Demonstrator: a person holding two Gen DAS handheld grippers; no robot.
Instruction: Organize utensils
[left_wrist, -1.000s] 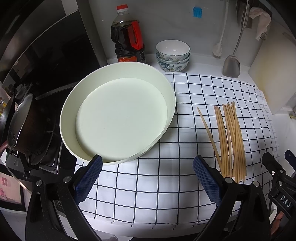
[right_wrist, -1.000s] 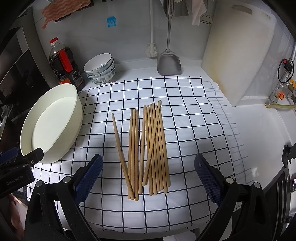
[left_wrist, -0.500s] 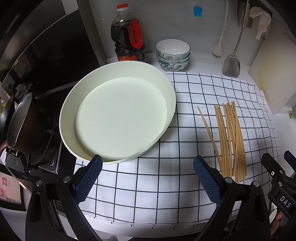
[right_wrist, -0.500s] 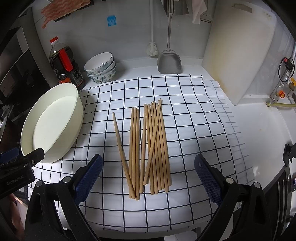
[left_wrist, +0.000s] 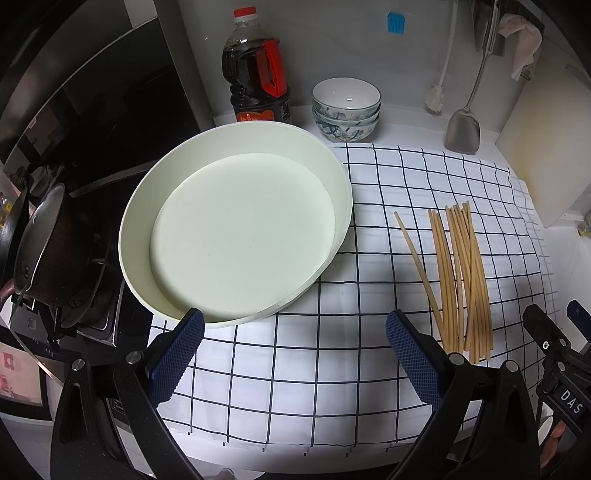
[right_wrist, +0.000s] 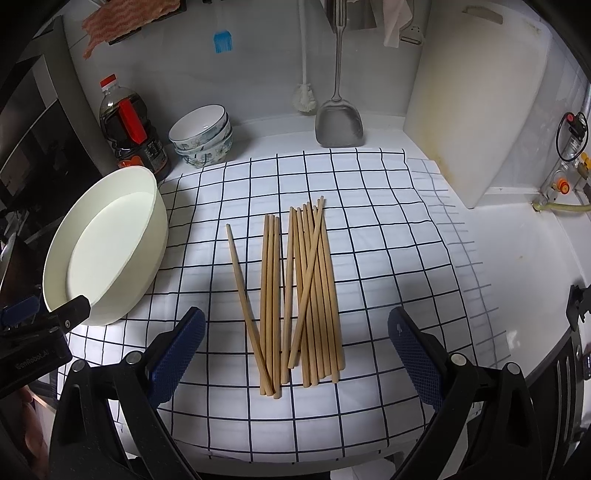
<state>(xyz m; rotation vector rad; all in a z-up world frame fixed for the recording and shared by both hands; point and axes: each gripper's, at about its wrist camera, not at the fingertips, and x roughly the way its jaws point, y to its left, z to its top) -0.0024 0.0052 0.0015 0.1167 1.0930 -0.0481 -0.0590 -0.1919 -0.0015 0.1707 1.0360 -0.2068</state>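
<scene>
While only the left wrist view takes in the dark pot at nine o'clock, both show the smooth round cream basin empty on the checked cloth, slender wooden chopsticks loosely bundled at its three o'clock, ahead of the right gripper; the left gripper and the right one hang spread wide, empty.

White counter with a checked cloth

On the cloth lie wooden chopsticks and a big white bowl.
</scene>
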